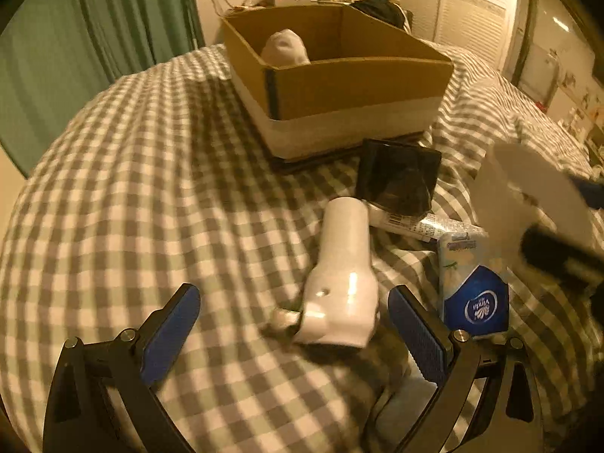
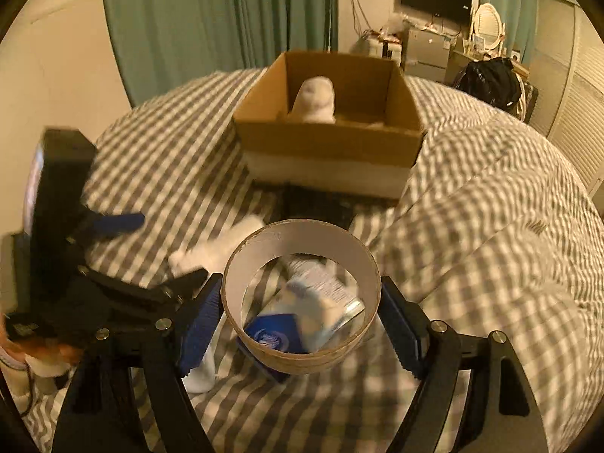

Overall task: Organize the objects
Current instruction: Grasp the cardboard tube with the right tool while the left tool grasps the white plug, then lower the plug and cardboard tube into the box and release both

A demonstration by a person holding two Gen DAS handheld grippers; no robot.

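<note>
A cardboard box (image 1: 358, 83) stands on the checked bed, with a white rolled sock (image 1: 285, 47) inside; the box (image 2: 328, 139) and sock (image 2: 315, 100) also show in the right wrist view. My left gripper (image 1: 294, 324) is open around a white hair dryer (image 1: 343, 271) lying on the bed, fingers apart from it. My right gripper (image 2: 302, 313) is shut on a cardboard tape ring (image 2: 302, 294) and holds it above a blue tissue pack (image 2: 302, 324). The ring (image 1: 528, 192) shows blurred at the right of the left wrist view.
A black square case (image 1: 398, 177), a white tube (image 1: 411, 224) and the blue tissue pack (image 1: 473, 287) lie right of the dryer. Green curtains (image 2: 226, 11) hang behind the bed. A desk with clutter (image 2: 434, 49) stands at the far wall.
</note>
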